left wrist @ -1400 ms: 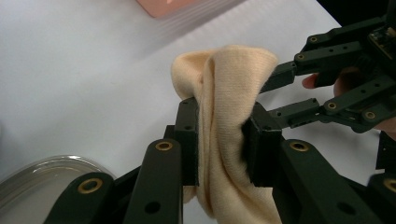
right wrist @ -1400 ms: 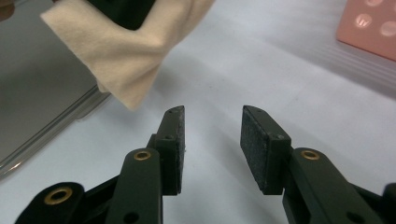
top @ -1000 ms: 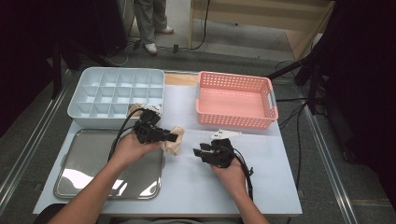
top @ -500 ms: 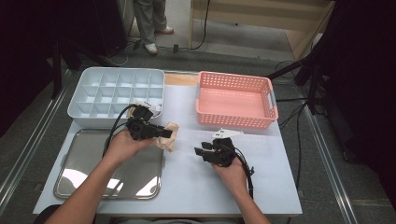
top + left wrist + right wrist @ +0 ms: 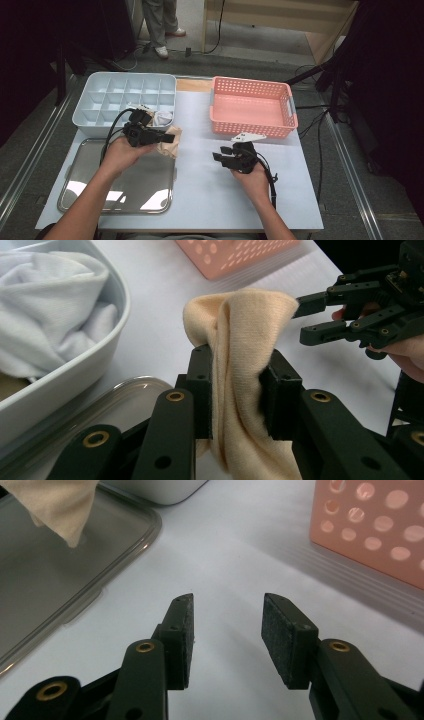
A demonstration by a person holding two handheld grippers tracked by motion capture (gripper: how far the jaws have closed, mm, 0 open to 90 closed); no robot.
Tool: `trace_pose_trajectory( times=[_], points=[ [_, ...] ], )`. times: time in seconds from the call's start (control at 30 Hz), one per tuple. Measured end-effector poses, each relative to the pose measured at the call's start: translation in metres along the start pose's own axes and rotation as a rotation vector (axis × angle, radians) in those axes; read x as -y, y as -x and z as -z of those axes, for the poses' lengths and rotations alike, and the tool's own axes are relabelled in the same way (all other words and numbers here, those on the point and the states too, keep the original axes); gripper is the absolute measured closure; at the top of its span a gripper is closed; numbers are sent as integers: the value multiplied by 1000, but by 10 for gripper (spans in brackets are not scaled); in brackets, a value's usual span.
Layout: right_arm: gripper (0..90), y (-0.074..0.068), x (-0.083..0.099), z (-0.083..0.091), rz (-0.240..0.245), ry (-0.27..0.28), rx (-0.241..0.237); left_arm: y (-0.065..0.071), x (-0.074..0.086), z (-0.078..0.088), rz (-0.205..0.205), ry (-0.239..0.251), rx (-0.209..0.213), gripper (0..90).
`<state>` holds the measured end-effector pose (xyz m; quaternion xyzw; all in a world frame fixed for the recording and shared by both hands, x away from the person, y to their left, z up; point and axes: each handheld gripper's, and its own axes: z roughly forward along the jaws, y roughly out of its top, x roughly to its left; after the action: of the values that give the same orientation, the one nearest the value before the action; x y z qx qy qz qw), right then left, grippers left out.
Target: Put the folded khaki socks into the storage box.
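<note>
My L gripper (image 5: 235, 390) pinches peach cloth (image 5: 245, 340), lifted near divided bin (image 5: 95, 107) at 10 o'clock; stowing's left. R gripper (image 5: 227, 630) empty, jaws just been opening, spread.

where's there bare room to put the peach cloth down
Bare table lies between the steel tray and the right tongs, and along the near edge. The tray itself is bare, and the pink basket too. It is crowded where the left tongs grip the peach cloth beside the compartment box, which holds white cloth.
</note>
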<state>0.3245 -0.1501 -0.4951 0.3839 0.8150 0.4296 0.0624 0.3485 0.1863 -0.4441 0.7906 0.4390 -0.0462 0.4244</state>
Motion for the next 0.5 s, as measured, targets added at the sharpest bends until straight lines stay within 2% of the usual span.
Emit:
trace_pose_trajectory(
  times=[0.2, 0.5],
  points=[
    [574, 1, 0, 2, 9, -14, -7, -6, 1, 13, 16, 17, -17, 712],
    [573, 3, 0, -2, -4, -20, -10, -17, 3, 32, 42, 52, -39, 712]
  ],
)
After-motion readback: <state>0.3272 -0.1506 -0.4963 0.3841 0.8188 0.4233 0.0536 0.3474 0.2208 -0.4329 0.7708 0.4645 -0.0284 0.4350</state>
